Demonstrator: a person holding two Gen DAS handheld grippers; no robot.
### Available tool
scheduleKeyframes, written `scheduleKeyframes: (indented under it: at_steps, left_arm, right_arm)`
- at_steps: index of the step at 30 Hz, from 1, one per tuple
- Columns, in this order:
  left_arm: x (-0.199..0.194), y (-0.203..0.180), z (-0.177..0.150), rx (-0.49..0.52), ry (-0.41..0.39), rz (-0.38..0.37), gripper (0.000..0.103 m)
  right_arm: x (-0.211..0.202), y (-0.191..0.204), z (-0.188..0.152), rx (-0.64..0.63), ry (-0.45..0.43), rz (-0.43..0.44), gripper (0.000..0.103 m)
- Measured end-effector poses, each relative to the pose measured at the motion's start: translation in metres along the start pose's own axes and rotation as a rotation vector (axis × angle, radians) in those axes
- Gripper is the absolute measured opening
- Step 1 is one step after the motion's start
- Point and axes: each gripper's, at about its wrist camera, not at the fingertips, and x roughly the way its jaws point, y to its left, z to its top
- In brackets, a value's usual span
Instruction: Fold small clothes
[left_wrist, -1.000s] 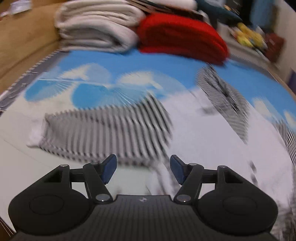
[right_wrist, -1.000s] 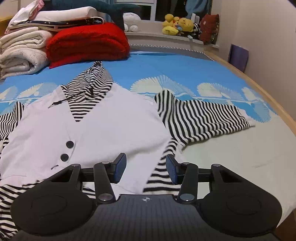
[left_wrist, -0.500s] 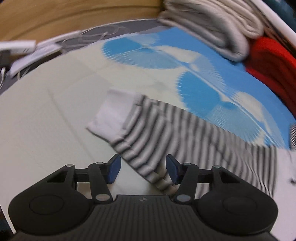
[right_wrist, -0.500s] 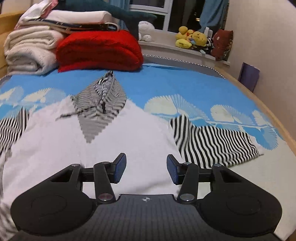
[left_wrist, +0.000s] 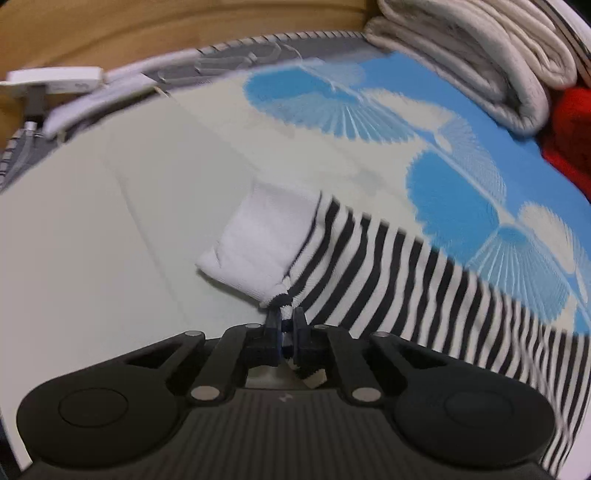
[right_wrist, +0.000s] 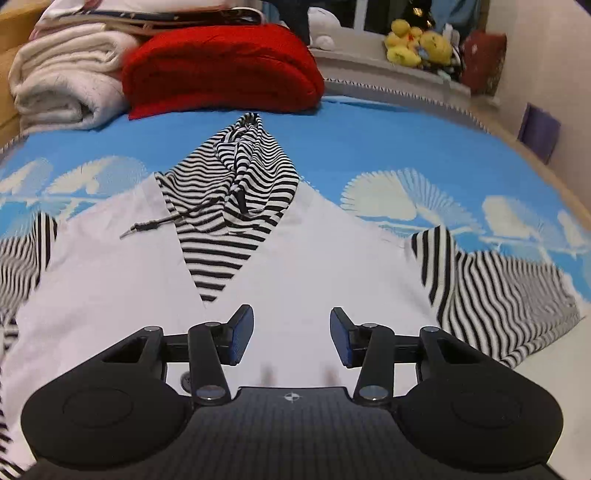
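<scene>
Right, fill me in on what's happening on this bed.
A person with a gripper in each hand is folding a small hooded top laid flat on the bed. The left gripper is shut on the edge of the striped sleeve, just by its white cuff. The right gripper hangs over the white front of the top, jaws closing with nothing between them. The hood lies flat; no fold is visible yet.

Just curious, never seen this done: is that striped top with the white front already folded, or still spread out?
Still spread out. The top lies flat on the bed, with a striped sleeve stretched out to each side.
</scene>
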Motion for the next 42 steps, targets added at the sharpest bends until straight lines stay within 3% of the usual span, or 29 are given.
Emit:
scheduleKeyframes:
  at_steps: [2, 4, 6, 8, 10, 13, 14, 15, 16, 18, 22, 25, 27, 29, 31, 34, 39, 42]
  left_arm:
    - [-0.031, -0.019, 0.005, 0.014, -0.08, -0.035, 0.004]
    - [-0.075, -0.05, 0.003, 0.076, -0.177, -0.145, 0.004]
    - [-0.125, -0.09, -0.013, 0.165, -0.239, -0.31, 0.004]
    - [-0.17, -0.132, -0.042, 0.261, -0.244, -0.499, 0.004]
    - [-0.203, -0.167, -0.074, 0.337, -0.199, -0.679, 0.004]
    - [-0.239, -0.22, -0.131, 0.461, 0.002, -0.993, 0.005]
    - [-0.244, -0.235, -0.148, 0.516, 0.084, -1.076, 0.008]
    - [-0.247, -0.245, -0.159, 0.562, 0.124, -1.113, 0.009]
    - [-0.25, -0.253, -0.168, 0.602, 0.121, -1.107, 0.014]
    - [-0.246, -0.257, -0.17, 0.618, 0.051, -1.016, 0.027]
    - [-0.204, -0.248, -0.14, 0.533, 0.041, -0.806, 0.028]
    - [-0.169, -0.234, -0.116, 0.451, 0.099, -0.645, 0.028]
    - [-0.146, -0.224, -0.098, 0.394, 0.139, -0.585, 0.028]
    - [-0.132, -0.213, -0.083, 0.351, 0.161, -0.555, 0.028]
    - [-0.131, -0.207, -0.075, 0.33, 0.16, -0.54, 0.028]
    - [-0.138, -0.206, -0.072, 0.326, 0.148, -0.545, 0.028]
    - [-0.142, -0.213, -0.076, 0.339, 0.144, -0.552, 0.028]
    - [-0.14, -0.213, -0.077, 0.34, 0.147, -0.55, 0.028]
  right_arm:
    - [-0.002, -0.006, 0.002, 0.019, -0.03, 0.026, 0.045]
    - [0.001, -0.011, 0.003, 0.032, -0.011, 0.009, 0.041]
    - [0.003, -0.02, 0.006, 0.076, -0.012, 0.03, 0.037]
    - [0.006, -0.031, 0.008, 0.123, -0.006, 0.034, 0.033]
    - [0.008, -0.042, 0.009, 0.171, 0.001, 0.029, 0.03]
    - [0.012, -0.056, 0.009, 0.243, 0.015, 0.033, 0.03]
    - [0.014, -0.06, 0.008, 0.266, 0.019, 0.035, 0.03]
    - [0.015, -0.065, 0.008, 0.297, 0.025, 0.039, 0.03]
    - [0.017, -0.07, 0.007, 0.33, 0.031, 0.043, 0.03]
    - [0.023, -0.079, 0.006, 0.385, 0.056, 0.038, 0.031]
    - [0.041, -0.093, -0.005, 0.483, 0.149, 0.052, 0.035]
    - [0.053, -0.096, -0.012, 0.507, 0.211, 0.001, 0.037]
    - [0.058, -0.101, -0.017, 0.542, 0.234, -0.019, 0.039]
    - [0.051, -0.111, -0.018, 0.632, 0.203, -0.026, 0.039]
    - [0.037, -0.122, -0.015, 0.711, 0.118, -0.016, 0.041]
    - [0.023, -0.128, -0.011, 0.744, 0.027, -0.034, 0.052]
    - [0.038, -0.124, -0.026, 0.816, 0.151, 0.057, 0.055]
    - [0.038, -0.121, -0.028, 0.847, 0.161, 0.093, 0.055]
